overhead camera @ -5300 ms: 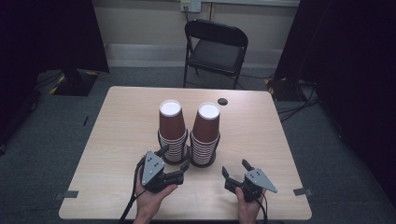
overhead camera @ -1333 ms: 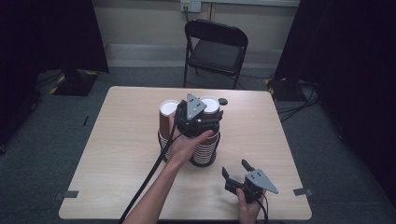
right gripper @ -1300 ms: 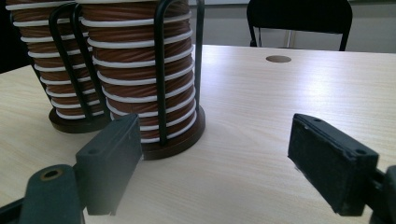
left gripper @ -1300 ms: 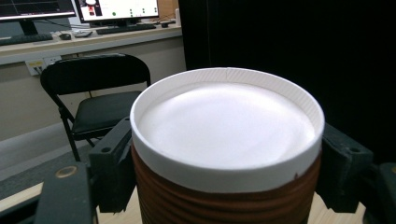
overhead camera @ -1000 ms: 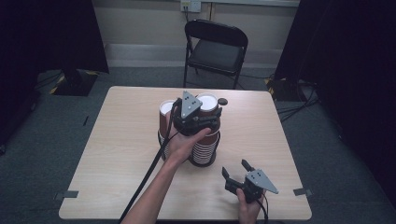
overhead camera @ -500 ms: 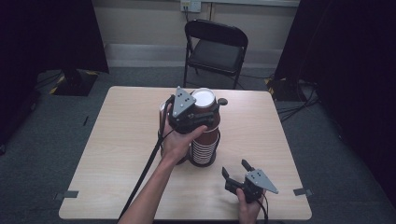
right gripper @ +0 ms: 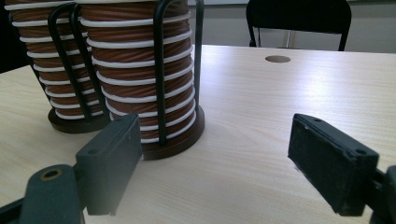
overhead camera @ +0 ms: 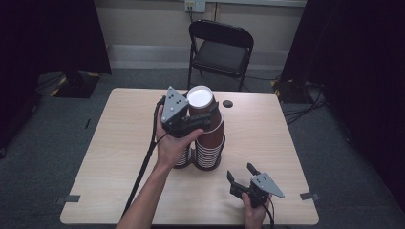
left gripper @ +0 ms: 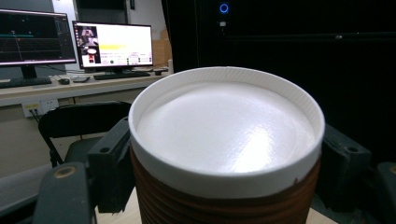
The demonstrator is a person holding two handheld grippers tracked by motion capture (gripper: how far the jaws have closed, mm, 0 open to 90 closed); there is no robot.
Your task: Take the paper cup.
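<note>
A brown ribbed paper cup (overhead camera: 199,97) with a white inside is held above the right cup stack (overhead camera: 207,151), my left gripper (overhead camera: 203,119) shut around its upper wall. In the left gripper view the cup (left gripper: 224,135) sits between both jaws of the left gripper (left gripper: 226,175), its white rim level. Both stacks stand in black wire holders; the left stack (overhead camera: 184,158) is mostly hidden behind the hand. My right gripper (overhead camera: 239,172) rests open near the table's front right, holding nothing. In the right gripper view the right gripper (right gripper: 212,140) faces the right stack (right gripper: 140,70) and left stack (right gripper: 42,60).
The wooden table (overhead camera: 119,157) has a round cable hole (overhead camera: 227,103) behind the stacks. A black folding chair (overhead camera: 219,47) stands beyond the far edge. Monitors on a desk (left gripper: 70,42) lie far off. Dark curtains flank the room.
My left gripper went from the table's front to the right stack's top, shut on the top cup and is drawing it up and leftward. The right gripper has stayed put.
</note>
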